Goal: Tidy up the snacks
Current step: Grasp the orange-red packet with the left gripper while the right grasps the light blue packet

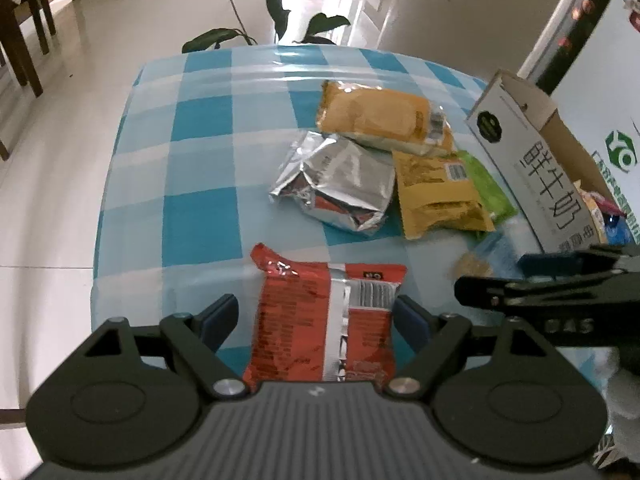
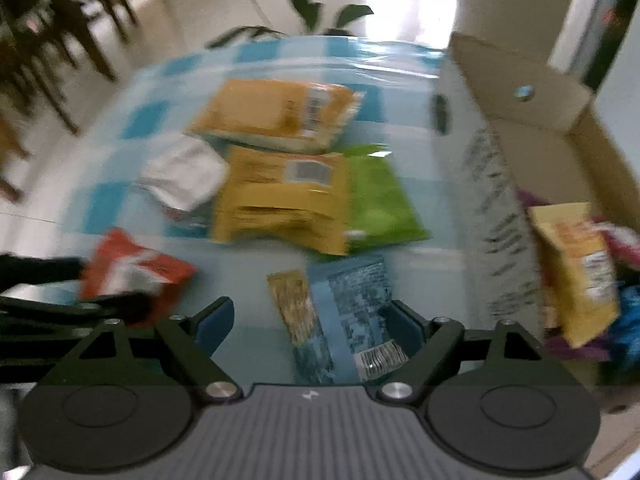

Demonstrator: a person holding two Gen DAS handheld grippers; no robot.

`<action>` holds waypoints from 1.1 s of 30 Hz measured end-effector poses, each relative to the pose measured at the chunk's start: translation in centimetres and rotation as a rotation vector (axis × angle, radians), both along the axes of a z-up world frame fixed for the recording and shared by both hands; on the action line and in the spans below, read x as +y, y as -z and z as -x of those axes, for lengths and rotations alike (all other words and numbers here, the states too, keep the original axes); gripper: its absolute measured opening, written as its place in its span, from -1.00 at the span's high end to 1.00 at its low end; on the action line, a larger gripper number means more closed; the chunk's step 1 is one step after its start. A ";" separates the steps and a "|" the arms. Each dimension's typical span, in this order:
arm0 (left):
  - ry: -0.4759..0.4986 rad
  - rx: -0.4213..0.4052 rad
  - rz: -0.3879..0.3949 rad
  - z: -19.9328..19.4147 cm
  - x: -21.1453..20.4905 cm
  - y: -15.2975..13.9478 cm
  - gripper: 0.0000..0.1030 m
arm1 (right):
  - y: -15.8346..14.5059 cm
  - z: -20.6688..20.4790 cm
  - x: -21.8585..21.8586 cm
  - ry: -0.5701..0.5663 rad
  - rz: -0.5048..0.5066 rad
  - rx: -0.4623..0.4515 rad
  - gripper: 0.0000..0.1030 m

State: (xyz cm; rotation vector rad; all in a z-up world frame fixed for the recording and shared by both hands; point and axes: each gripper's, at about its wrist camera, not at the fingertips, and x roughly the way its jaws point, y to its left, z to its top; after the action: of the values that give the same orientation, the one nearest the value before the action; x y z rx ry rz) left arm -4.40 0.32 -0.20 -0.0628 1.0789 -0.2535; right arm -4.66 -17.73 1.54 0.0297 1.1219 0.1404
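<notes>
red snack packet [image 1: 324,320] lies flat on the checked worktop [image 1: 192,168], its long axis running straight away from the left tool [image 1: 316,316], whose jaws stand wide on either side without pressing it. right wrist view, blurred, alone shows a blue packet [image 2: 352,320] between the spread jaws of the right tool [image 2: 308,320], plus yellow bags inside the cardboard box [image 2: 520,92].

Open checkered cloth [image 1: 168,168] left of frame, free passage. Snack pile [image 1: 384,168] blocks centre; cardboard box [image 1: 520,152] walls off right edge.
</notes>
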 end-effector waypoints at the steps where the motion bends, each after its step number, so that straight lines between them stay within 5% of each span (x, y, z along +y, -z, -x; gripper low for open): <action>1: -0.003 0.000 0.002 0.0 0.1 0.0 -0.63 | -0.3 0.0 -0.3 0.001 -0.030 -0.002 -0.57; 7: 0.011 0.001 0.004 0.1 0.1 -0.1 -0.63 | -0.3 -0.2 -1.4 0.074 0.075 -0.018 -0.57; 15: 0.053 0.035 -0.027 -0.1 -0.5 1.0 -0.64 | 1.0 -0.2 0.0 -0.005 0.113 0.027 -0.62; 20: 0.093 0.033 -0.065 0.1 -1.4 1.8 -0.89 | 1.7 -0.2 0.9 -0.042 0.161 0.023 -0.65; 33: 0.124 -0.006 -0.130 0.9 -2.6 2.4 -1.00 | 1.6 0.0 0.1 -0.025 0.143 0.033 -0.63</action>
State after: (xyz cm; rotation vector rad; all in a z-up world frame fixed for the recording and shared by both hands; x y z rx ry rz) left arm -5.27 -2.25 -2.65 0.1211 1.0923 -0.2941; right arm -4.69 -17.63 -0.06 -0.1097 1.1633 0.0815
